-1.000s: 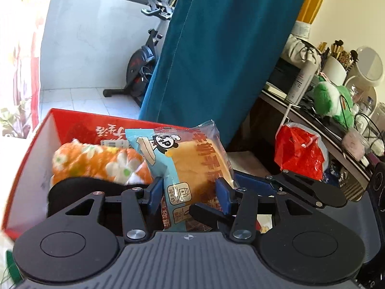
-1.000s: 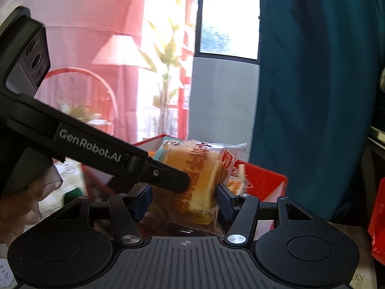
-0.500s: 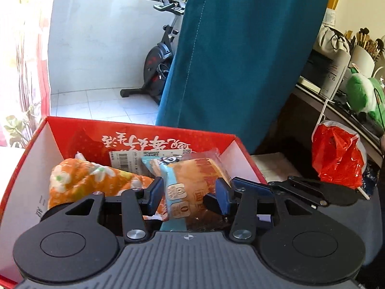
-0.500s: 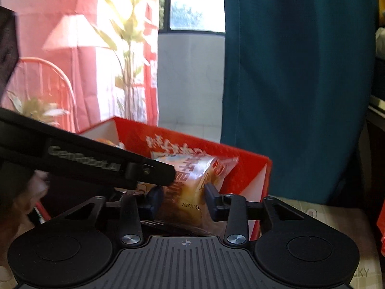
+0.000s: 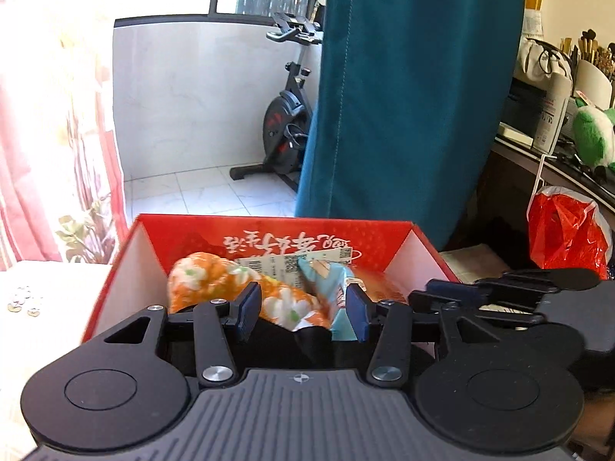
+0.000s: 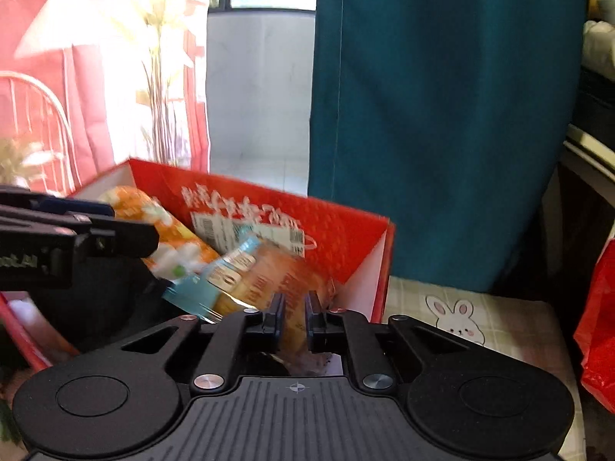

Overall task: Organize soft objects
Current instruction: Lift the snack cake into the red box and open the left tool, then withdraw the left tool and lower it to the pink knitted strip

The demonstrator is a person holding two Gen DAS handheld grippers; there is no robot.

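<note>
A red cardboard box (image 5: 423, 253) holds an orange flowered soft item (image 5: 215, 280) and a packaged bread (image 5: 338, 292) in a blue and clear wrapper. My left gripper (image 5: 303, 311) is open over the box, its pads apart with the bread beside the right pad. In the right wrist view the box (image 6: 346, 238) holds the flowered item (image 6: 169, 230) and the bread (image 6: 253, 276). My right gripper (image 6: 293, 315) is nearly shut, pinching the near end of the bread's wrapper inside the box.
A teal curtain (image 5: 403, 96) hangs behind the box. A red plastic bag (image 5: 565, 230) and a cluttered desk (image 5: 546, 146) are to the right. An exercise bike (image 5: 284, 123) stands on the tiled floor. A bunny-print cloth (image 6: 461, 315) covers the surface at the right.
The bread went down from above the box into it. My left gripper opened and let go of it. My right gripper narrowed on the wrapper's end.
</note>
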